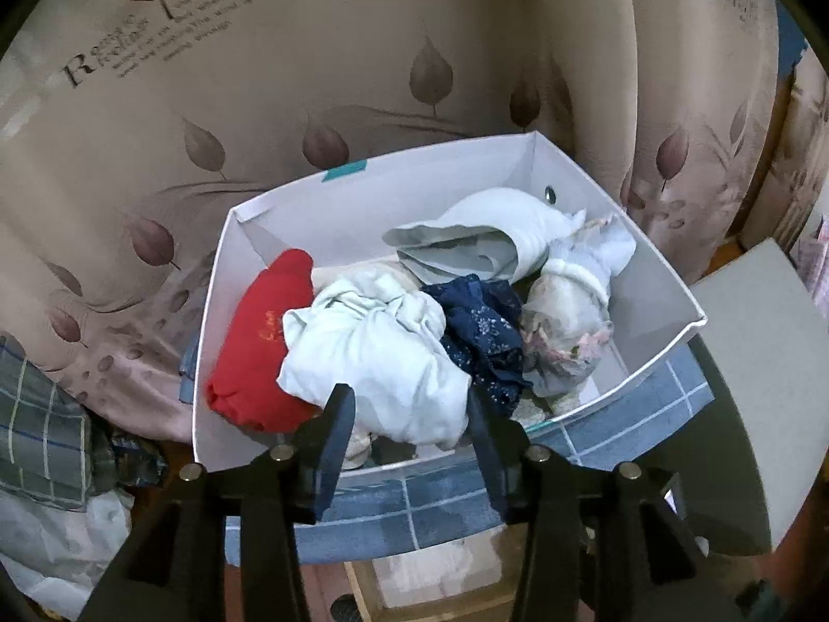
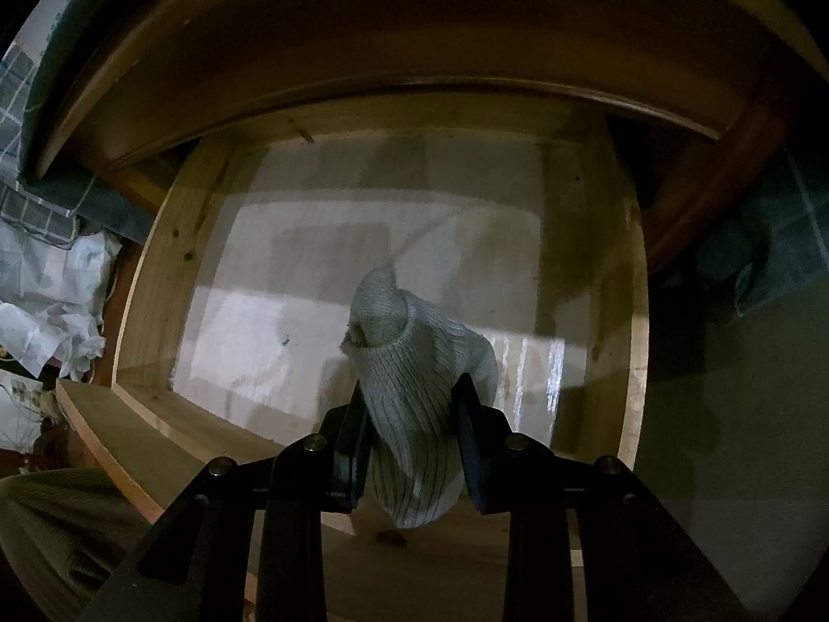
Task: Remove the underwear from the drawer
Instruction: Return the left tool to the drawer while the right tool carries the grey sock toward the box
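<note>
Beige curtain (image 1: 321, 67) w/ leaf print and lettering fills the background of the left wrist view. In front of it sits a white bin (image 1: 668, 300) resting on blue checked fabric (image 1: 611, 425), piled w/ clothing: red garment (image 1: 259, 342) at the left, pale crumpled garment (image 1: 373, 347) in the middle, navy floral piece (image 1: 484, 331) next to it, light folded items toward the back and right. Left gripper (image 1: 412, 414) hovers at the bin's near edge, fingers apart, nothing between them; the pale garment lies just beyond the tips.

Right wrist view looks down into a wooden drawer (image 2: 150, 280), lined w/ a pale sheet (image 2: 290, 311), dim overall. Right gripper (image 2: 414, 404) is clamped on a gray ribbed knit garment (image 2: 414, 363), which bulges up between the fingers and hangs below them, over the drawer's front part. Can't tell if it touches the liner.
</note>
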`<state>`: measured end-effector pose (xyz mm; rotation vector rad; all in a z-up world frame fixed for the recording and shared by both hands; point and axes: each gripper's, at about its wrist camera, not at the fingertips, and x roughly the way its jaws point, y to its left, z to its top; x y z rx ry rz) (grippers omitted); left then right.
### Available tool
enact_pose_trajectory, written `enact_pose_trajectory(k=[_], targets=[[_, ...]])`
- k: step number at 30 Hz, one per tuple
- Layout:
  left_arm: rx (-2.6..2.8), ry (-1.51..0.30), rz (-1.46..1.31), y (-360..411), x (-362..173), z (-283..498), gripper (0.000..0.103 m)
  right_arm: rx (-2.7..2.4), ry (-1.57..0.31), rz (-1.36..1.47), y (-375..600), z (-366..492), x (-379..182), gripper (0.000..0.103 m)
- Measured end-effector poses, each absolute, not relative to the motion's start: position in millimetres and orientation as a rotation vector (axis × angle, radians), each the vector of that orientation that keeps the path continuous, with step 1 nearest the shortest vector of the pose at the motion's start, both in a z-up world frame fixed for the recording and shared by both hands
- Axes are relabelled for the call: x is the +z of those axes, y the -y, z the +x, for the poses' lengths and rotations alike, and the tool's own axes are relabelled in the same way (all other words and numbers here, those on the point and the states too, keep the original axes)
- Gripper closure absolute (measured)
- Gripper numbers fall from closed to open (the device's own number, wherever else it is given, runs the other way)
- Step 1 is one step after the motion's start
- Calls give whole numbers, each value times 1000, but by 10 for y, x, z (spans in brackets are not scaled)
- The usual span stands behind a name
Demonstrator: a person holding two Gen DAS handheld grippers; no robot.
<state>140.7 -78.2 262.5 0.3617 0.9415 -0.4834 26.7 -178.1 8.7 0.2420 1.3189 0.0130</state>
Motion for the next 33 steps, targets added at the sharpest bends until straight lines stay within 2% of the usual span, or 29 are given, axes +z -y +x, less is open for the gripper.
enact_pose_trajectory(k=[5, 9, 14, 25, 33], targets=[[-427, -863, 316, 607, 2721, 1253, 57, 6, -1323, 236, 1791, 286, 73, 75], [-364, -786, 297, 429, 2754, 1034, 52, 2, -1323, 228, 1778, 292, 65, 75], [-226, -678, 306, 141, 2516, 677, 49, -1, -1323, 219, 1772, 275, 65, 75], [-162, -885, 276, -234, 1263, 526, 47, -6, -1290, 190, 1746, 266, 107, 75], [-131, -922, 241, -400, 885, 515, 47, -11, -1213, 163, 1708, 227, 267, 75]])
